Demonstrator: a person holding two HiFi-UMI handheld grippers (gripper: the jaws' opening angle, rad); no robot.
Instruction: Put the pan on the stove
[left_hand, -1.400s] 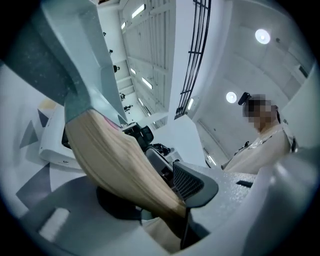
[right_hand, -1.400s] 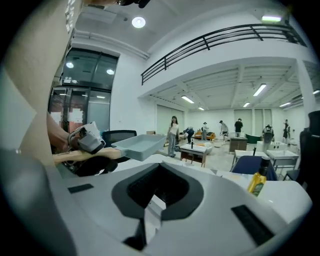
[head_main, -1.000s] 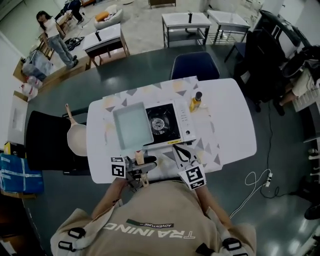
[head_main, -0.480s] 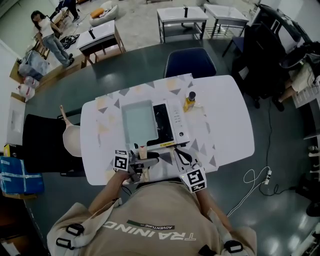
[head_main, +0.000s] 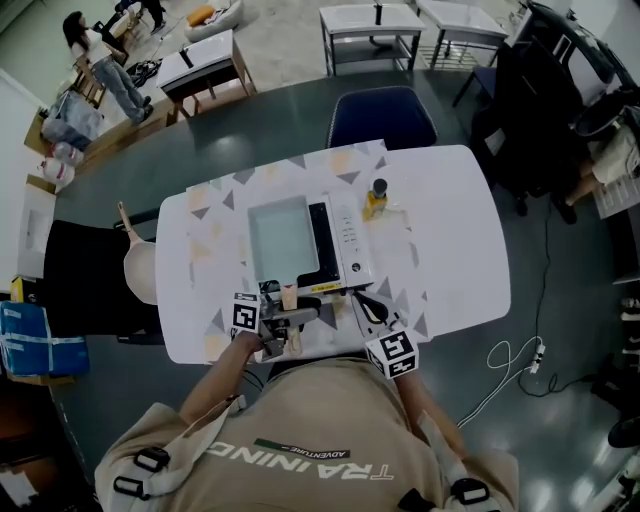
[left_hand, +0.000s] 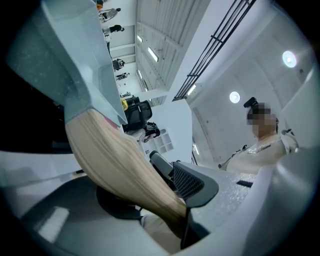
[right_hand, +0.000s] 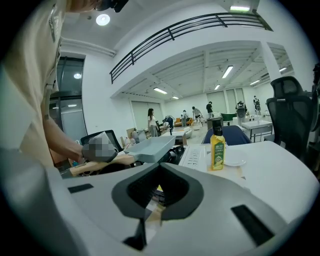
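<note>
A square grey pan (head_main: 283, 240) with a wooden handle (head_main: 288, 298) is held level over the left part of the white portable stove (head_main: 345, 245) and hides its burner. My left gripper (head_main: 285, 312) is shut on that handle near the table's front edge. In the left gripper view the handle (left_hand: 115, 165) runs between the jaws of the left gripper (left_hand: 150, 200). My right gripper (head_main: 368, 306) hovers just right of it, in front of the stove, shut and holding nothing. From the right gripper (right_hand: 150, 210) I see the pan (right_hand: 150, 146) above the stove (right_hand: 192, 155).
A yellow oil bottle (head_main: 377, 198) stands just behind the stove's right end, beside a small white dish (right_hand: 234, 161). The white table (head_main: 450, 230) stretches to the right. A beige pan (head_main: 140, 270) lies on a black chair at the left. A blue chair (head_main: 382, 115) is behind the table.
The pan has moved right in my left gripper and now covers the burner that showed a second ago. The right gripper has stayed near the front edge.
</note>
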